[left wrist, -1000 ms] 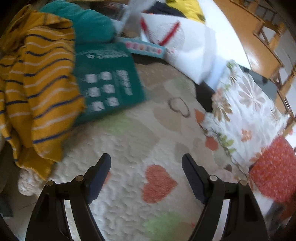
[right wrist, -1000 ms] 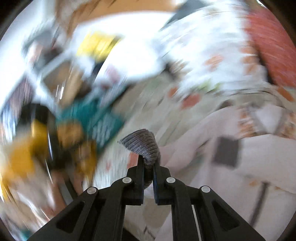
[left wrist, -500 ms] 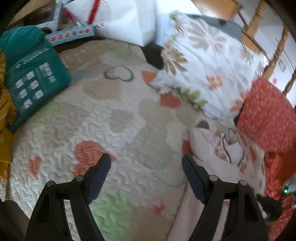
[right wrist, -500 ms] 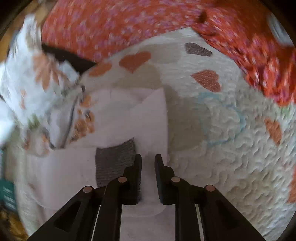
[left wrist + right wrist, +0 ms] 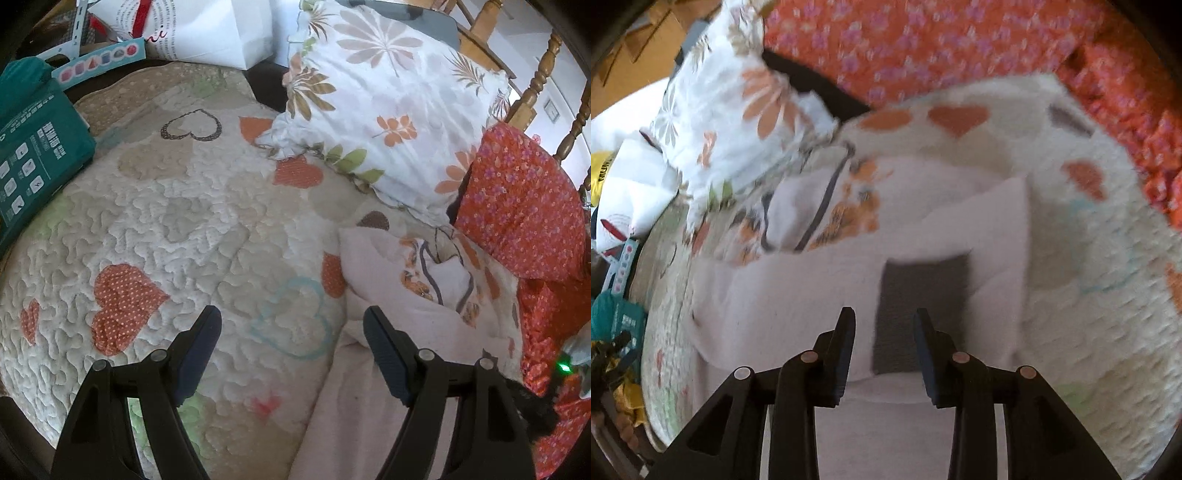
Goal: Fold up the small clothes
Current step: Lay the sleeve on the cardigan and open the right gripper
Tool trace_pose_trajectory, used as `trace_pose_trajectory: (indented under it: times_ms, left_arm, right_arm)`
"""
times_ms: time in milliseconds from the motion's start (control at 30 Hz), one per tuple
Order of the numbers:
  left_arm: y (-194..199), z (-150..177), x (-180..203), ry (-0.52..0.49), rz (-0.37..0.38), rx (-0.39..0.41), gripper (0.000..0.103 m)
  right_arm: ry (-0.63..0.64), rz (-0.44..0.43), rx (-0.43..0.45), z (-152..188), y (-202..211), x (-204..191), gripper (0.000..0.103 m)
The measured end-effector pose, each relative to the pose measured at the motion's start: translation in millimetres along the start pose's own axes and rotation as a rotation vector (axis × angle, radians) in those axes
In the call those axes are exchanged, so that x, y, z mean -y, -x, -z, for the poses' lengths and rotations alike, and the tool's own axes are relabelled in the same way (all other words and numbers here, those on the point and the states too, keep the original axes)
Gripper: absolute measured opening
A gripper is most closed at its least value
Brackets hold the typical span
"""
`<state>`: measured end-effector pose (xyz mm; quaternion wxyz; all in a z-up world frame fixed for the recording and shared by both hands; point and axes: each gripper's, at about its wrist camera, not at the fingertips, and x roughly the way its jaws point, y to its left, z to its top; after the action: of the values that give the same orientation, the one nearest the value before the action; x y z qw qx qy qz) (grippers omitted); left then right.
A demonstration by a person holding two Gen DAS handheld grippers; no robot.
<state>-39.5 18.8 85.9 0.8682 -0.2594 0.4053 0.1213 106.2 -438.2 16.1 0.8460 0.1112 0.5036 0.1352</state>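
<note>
A pale pink garment (image 5: 798,288) with an orange and grey print lies spread on the heart-patterned quilt (image 5: 192,229). Its grey cuff (image 5: 919,310) lies flat on the pink cloth, just beyond my right gripper (image 5: 884,317). That gripper's jaws are opening and nothing is pinched between them. In the left wrist view the same garment (image 5: 406,295) lies at the right, and my left gripper (image 5: 291,328) hangs open over the quilt at the garment's left edge, holding nothing.
A floral pillow (image 5: 388,99) and a red flowered cloth (image 5: 517,206) lie behind the garment. A teal package (image 5: 33,147), a white bag (image 5: 207,33) and wooden chair rails (image 5: 535,85) border the quilt.
My right gripper let go of the grey cuff, which now lies on the pink garment, and its jaws have parted. The left gripper swung right, away from the striped yellow garment towards the pink one.
</note>
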Motion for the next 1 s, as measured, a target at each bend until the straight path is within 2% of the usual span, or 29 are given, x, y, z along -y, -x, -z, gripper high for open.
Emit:
trace_pose_trajectory:
  times_ms: [67, 100, 333, 500, 633, 867, 1000]
  left_arm:
    - [-1.8, -0.3, 1.9, -0.009, 0.001, -0.004, 0.078]
    - [-2.9, 0.3, 1.9, -0.012, -0.001, -0.009, 0.078]
    - [-1.5, 5.8, -5.4, -0.014, 0.008, -0.027, 0.078]
    - [-0.3, 15.3, -9.2, -0.030, 0.003, -0.036, 0.078]
    - [5.1, 30.3, -11.4, -0.062, 0.010, -0.042, 0.078]
    - [18.7, 66.9, -11.7, -0.055, 0.146, -0.093, 0.078]
    - [29.0, 87.4, -4.3, -0.081, 0.192, -0.080, 0.078]
  right_arm:
    - [-0.008, 0.116, -0.027, 2.3, -15.5, 7.6, 0.035]
    - [-0.008, 0.129, -0.015, 4.0, -16.0, 11.8, 0.029]
    - [0.068, 0.157, 0.101, 33.6, 43.7, 12.2, 0.034]
    - [0.048, 0.198, 0.121, 63.3, 81.8, 36.1, 0.035]
    - [-0.010, 0.209, 0.104, 90.2, 100.9, 64.9, 0.037]
    - [-0.136, 0.201, 0.118, 133.2, 144.1, 101.8, 0.037]
    - [-0.183, 0.187, 0.153, 139.0, 166.4, 114.7, 0.048]
